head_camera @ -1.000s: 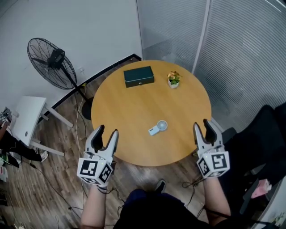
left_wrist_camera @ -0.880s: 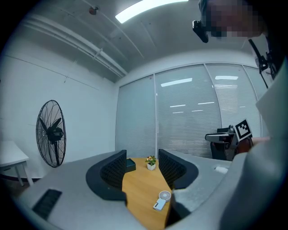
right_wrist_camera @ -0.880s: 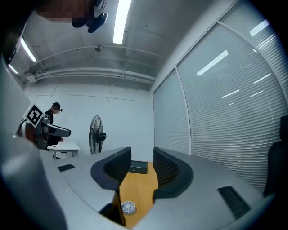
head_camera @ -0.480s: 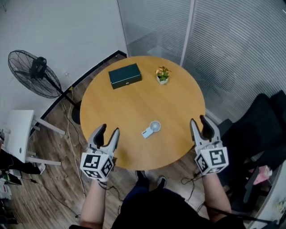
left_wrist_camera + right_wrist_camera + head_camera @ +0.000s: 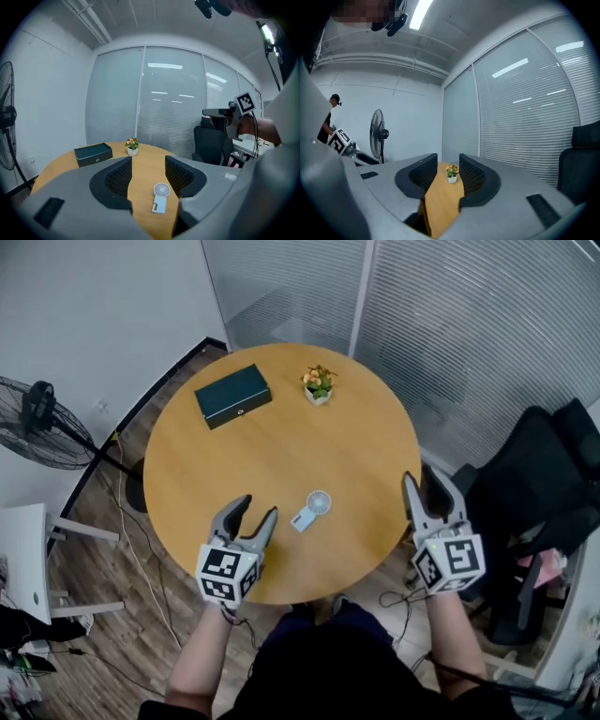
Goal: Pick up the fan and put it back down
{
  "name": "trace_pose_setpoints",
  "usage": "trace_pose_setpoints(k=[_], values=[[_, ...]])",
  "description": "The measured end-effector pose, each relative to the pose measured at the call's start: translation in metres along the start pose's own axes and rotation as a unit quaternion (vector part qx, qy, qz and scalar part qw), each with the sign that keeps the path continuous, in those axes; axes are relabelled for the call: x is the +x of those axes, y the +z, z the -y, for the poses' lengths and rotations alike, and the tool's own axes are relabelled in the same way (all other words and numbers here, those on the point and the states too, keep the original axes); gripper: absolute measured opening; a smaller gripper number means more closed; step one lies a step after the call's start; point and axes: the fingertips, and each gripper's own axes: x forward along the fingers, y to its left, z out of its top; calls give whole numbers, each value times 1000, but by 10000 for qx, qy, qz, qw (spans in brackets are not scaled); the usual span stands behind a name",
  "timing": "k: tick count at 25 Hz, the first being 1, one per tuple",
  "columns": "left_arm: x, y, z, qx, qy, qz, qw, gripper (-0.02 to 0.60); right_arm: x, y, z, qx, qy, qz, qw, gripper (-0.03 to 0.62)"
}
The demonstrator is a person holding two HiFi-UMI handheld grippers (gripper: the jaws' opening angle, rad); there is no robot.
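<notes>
— Left gripper (image 5: pixel 256 513)?
— Jaws wide and empty, over the table's (image 5: pixel 281 442) near edge.
— The small fan (image 5: pixel 309 510)?
— Lying flat near that edge, just ahead of those jaws.
— Right gripper (image 5: pixel 423 486)?
— At the right edge, jaws closing, nothing between them.

We stood over a round wooden counter (image 5: pixel 281 446) on a wood-plank floor (image 5: pixel 122 615). A plain white wall (image 5: pixel 94 306) rose left, blind-covered glass partitions (image 5: pixel 487 334) beyond, a black office chair (image 5: pixel 539 465) right, and a white side table (image 5: pixel 21 559) far left.
</notes>
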Motion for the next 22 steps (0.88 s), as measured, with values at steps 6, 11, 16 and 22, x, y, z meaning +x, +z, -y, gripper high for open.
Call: trace_pose_setpoints(k=[6,11,16,22], values=[[58,-55,15,278,-505,-873,9945,218,14,-27,21,205,-149,-225,9994,144],[100,-100,26,337,-646,-1495,9861,218,35,-59,49,461,-40,-449,9979,141],[130,-146,37,521,-807,-2161,9716,230,48,-78,79,647,-22,-608,9961,135],[157,-192,47,672,-978,-2742,9543,238,49,-98,93,701,-52,-808,9943,132]])
